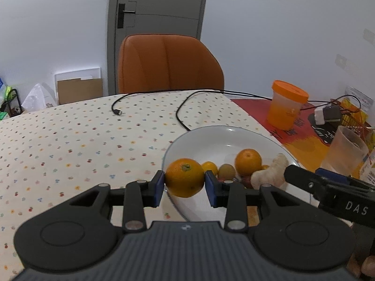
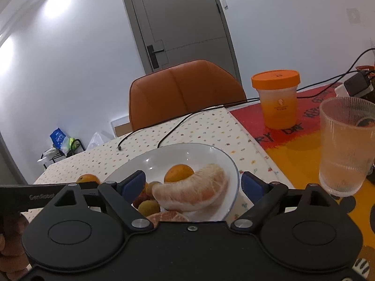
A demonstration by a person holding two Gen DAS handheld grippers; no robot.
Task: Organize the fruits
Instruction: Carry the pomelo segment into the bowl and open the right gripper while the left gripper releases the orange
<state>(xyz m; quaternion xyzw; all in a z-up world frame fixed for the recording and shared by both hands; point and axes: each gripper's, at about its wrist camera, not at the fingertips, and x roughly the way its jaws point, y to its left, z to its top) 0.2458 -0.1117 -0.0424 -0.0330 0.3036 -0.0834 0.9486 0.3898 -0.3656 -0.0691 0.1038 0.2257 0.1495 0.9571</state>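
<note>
My left gripper (image 1: 184,183) is shut on an orange (image 1: 184,178) and holds it at the near left rim of a white plate (image 1: 225,138). The plate holds another orange (image 1: 248,162), a small yellow fruit (image 1: 210,166), a kiwi (image 1: 226,172) and a peeled pomelo piece (image 1: 269,173). My right gripper (image 2: 193,187) is open over the plate (image 2: 211,152), its blue pads either side of the pomelo piece (image 2: 194,193). An orange (image 2: 179,173), small fruits (image 2: 148,206) and peeled orange segments (image 2: 168,216) lie there too. The held orange (image 2: 88,178) shows at left.
An orange-lidded tub (image 2: 276,98) and a ribbed glass (image 2: 344,145) stand on a red and yellow mat (image 2: 304,145) to the right. Black cables (image 1: 150,100) cross the dotted tablecloth (image 1: 70,145). An orange chair (image 1: 168,63) stands behind the table. A charger (image 1: 328,114) lies far right.
</note>
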